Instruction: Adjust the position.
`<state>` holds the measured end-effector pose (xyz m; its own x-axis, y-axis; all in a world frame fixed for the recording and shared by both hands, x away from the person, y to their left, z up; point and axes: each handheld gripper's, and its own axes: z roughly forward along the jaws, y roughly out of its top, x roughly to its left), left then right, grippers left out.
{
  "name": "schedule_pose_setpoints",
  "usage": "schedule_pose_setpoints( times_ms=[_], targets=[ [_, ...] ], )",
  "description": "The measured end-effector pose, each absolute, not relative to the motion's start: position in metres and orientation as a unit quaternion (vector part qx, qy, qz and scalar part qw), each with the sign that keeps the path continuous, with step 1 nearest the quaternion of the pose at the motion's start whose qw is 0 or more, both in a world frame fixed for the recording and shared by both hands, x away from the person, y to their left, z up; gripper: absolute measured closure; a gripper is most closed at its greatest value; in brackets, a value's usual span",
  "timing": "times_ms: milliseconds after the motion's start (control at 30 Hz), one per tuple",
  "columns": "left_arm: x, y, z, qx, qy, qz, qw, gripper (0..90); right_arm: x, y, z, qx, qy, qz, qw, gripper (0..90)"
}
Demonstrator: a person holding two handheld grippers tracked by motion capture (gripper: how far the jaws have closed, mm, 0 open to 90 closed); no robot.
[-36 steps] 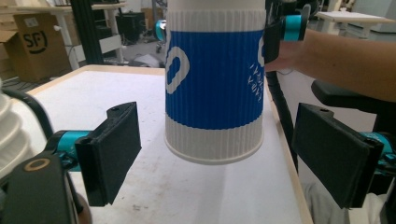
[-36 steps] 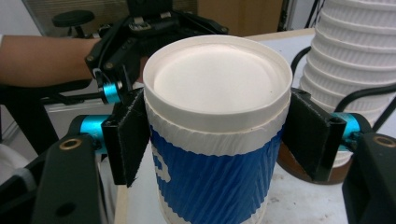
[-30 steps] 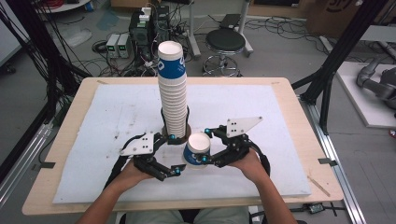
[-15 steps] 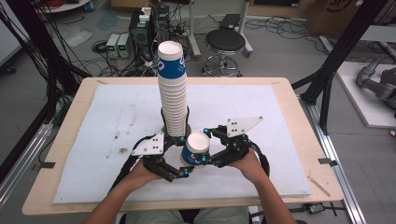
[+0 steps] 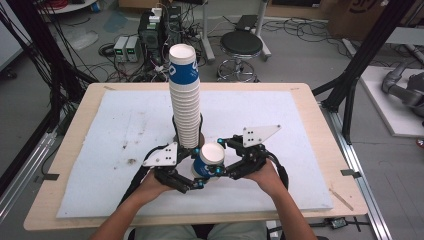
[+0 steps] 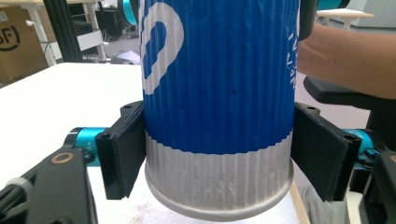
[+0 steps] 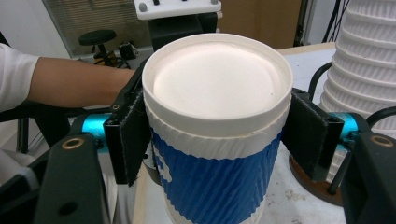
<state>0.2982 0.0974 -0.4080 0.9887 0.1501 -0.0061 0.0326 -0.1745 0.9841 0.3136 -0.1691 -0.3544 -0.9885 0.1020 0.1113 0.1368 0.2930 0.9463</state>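
An upside-down blue and white ribbed paper cup (image 5: 210, 159) is held just above the white mat, in front of a tall stack of the same cups (image 5: 184, 100). My right gripper (image 5: 219, 157) is shut on the cup's upper part, just below its white base (image 7: 217, 84), with the pads (image 7: 133, 140) pressing both sides. My left gripper (image 5: 198, 167) has just been closing on the same cup lower down. Its pads (image 6: 123, 156) now touch the grey band (image 6: 219, 179) above the rim on both sides. In the gripper views, the left gripper (image 6: 219, 154) and right gripper (image 7: 217, 135) each frame the cup.
The stack (image 7: 369, 70) stands in a black wire holder on a brown disc (image 7: 317, 182) at the middle of the white mat (image 5: 110, 130), close behind the held cup. The mat covers a wooden table (image 5: 320, 125). A stool, cables and frame posts stand beyond the far edge.
My left gripper has moved right, up to the cup, and its jaws have closed from wide open onto the cup's lower part. The right gripper and cup stay put.
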Motion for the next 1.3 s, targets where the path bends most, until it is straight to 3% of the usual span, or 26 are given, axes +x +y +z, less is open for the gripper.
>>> schedule_pose_setpoints(
  times_ms=[200,267,800,1300],
  targets=[
    [0.299,0.098,-0.409,0.776,0.066,0.043,0.625,27.7,0.313,-0.167,-0.358,-0.082,-0.812,-0.577,0.015,28.8],
    [0.299,0.099,-0.409,0.778,0.069,0.042,0.623,27.7,0.313,-0.166,-0.358,-0.087,-0.815,-0.573,0.016,18.3],
    [0.307,0.107,-0.381,0.849,0.071,0.06,0.521,28.7,0.319,-0.19,-0.322,-0.082,-0.845,-0.527,-0.026,18.1],
    [0.31,0.098,-0.363,0.893,0.065,0.058,0.441,28.7,0.329,-0.159,-0.298,-0.033,-0.906,-0.421,-0.035,18.1]
  ],
)
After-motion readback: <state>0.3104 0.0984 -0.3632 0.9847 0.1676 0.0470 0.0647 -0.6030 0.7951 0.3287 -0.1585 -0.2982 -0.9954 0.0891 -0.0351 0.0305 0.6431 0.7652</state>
